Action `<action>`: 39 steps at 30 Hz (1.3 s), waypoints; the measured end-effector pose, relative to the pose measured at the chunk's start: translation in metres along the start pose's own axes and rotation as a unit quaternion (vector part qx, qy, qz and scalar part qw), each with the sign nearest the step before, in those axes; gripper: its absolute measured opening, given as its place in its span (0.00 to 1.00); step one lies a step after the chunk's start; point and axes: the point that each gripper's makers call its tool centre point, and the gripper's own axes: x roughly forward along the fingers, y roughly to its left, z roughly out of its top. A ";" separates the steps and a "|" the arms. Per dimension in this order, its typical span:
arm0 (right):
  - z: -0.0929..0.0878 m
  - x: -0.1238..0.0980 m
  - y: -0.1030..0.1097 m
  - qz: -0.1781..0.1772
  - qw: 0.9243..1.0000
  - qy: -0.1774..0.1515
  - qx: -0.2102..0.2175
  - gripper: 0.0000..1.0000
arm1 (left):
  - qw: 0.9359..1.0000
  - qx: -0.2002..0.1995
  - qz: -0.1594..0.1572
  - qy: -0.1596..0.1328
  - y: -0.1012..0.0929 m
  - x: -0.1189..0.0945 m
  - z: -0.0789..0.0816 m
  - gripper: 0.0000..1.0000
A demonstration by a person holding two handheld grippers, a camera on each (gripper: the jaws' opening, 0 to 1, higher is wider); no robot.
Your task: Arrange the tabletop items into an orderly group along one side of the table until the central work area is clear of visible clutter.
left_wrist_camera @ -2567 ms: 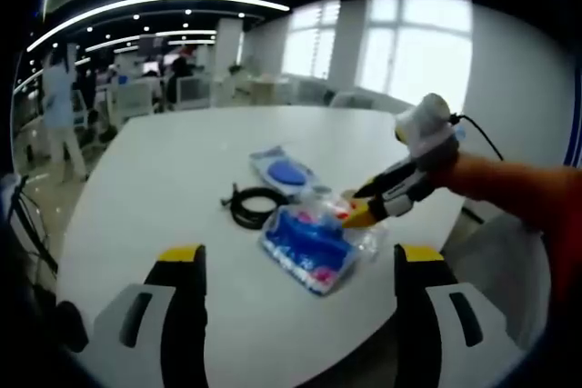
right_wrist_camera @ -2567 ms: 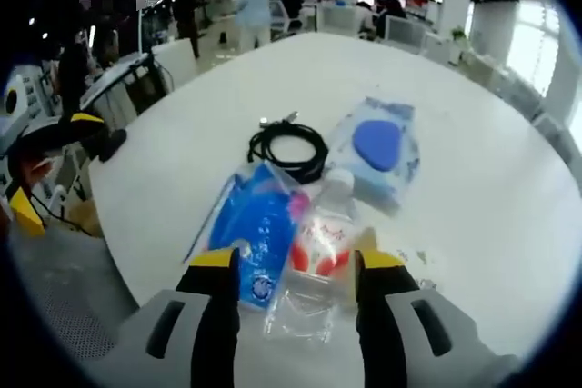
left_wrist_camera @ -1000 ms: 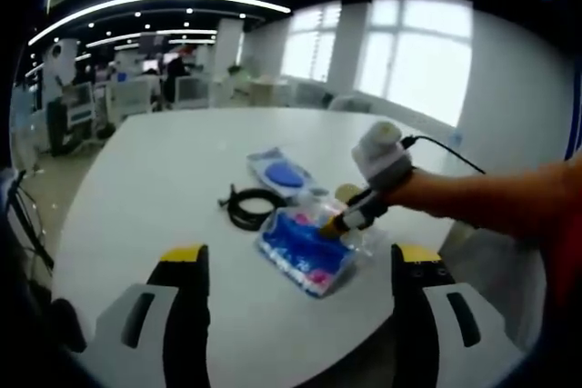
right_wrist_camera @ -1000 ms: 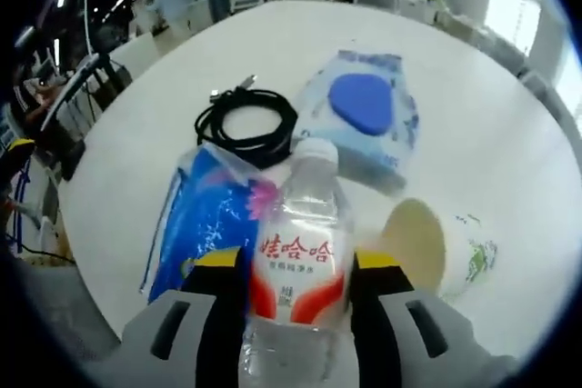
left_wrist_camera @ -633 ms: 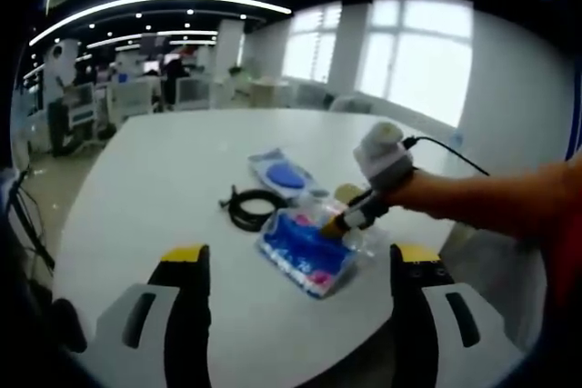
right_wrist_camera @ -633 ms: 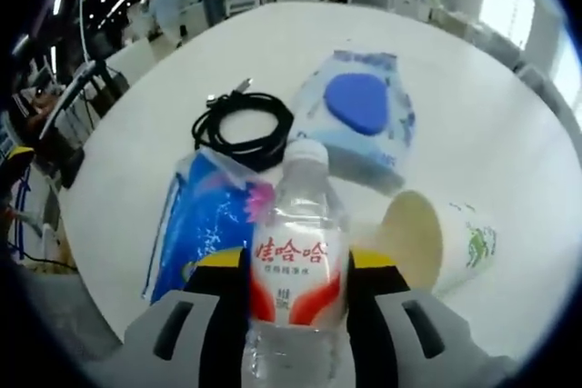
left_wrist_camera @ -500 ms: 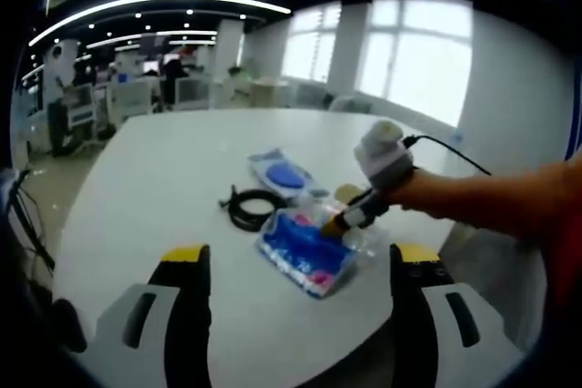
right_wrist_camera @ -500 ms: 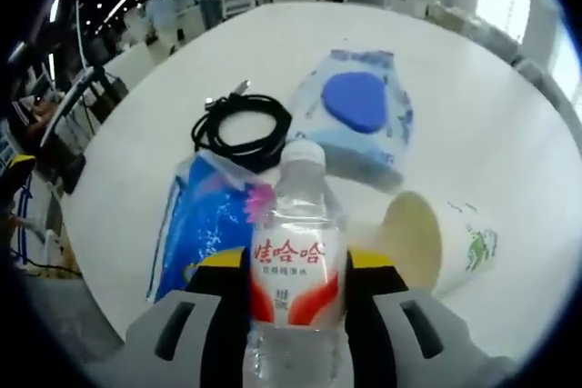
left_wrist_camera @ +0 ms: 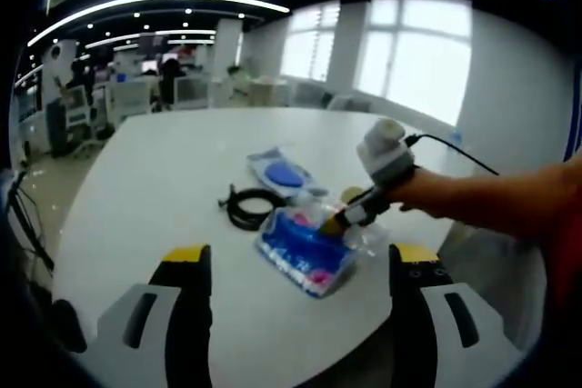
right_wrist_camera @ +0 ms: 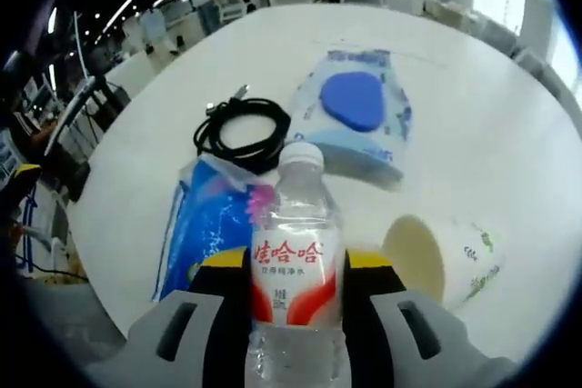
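where right tool (right_wrist_camera: 296, 265) grips, water bottle (right_wrist_camera: 296, 252), red-and-white label

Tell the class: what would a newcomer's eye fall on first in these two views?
First, the clear water bottle with its red-and-white label, clamped between the right gripper's jaws. Next, the paper cup lying on its side to the bottle's right in the right gripper view. Beyond lie the blue packet, the coiled black cable and the wipes pack.

Our two grippers, one holding, one idle

Our right gripper (right_wrist_camera: 296, 265) has its jaws closed against something between them, seemingly firmly; our left gripper (left_wrist_camera: 291, 256) hangs back with jaws spread wide, nothing between them, our right forearm (left_wrist_camera: 496, 197) reaching across.
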 end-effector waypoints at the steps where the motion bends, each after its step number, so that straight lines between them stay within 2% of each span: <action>1: 0.000 0.000 0.000 0.001 1.000 0.000 -0.001 0.37 | 1.000 0.000 0.000 0.000 0.000 0.000 0.000 0.77; 8: 0.002 -0.002 0.001 0.005 1.000 -0.006 -0.001 0.37 | 1.000 0.000 0.000 0.001 0.000 0.000 0.000 0.77; 15: 0.012 -0.008 0.001 0.007 1.000 -0.022 -0.002 0.37 | 1.000 0.002 -0.002 0.005 -0.001 0.001 -0.001 0.77; 27: 0.047 -0.031 0.016 0.017 0.996 -0.089 -0.018 0.37 | 1.000 0.006 -0.004 0.008 -0.003 0.002 -0.003 0.77; 33: 0.071 -0.045 0.032 0.029 0.989 -0.137 -0.038 0.37 | 1.000 0.005 -0.003 0.002 -0.002 0.001 0.000 0.76; 37: 0.090 -0.057 0.050 0.046 0.979 -0.189 -0.064 0.37 | 1.000 -0.004 0.002 -0.015 0.001 -0.002 0.006 0.75; 39: 0.094 -0.062 0.058 0.051 0.975 -0.204 -0.075 0.37 | 1.000 -0.009 0.004 -0.020 0.003 -0.003 0.008 0.75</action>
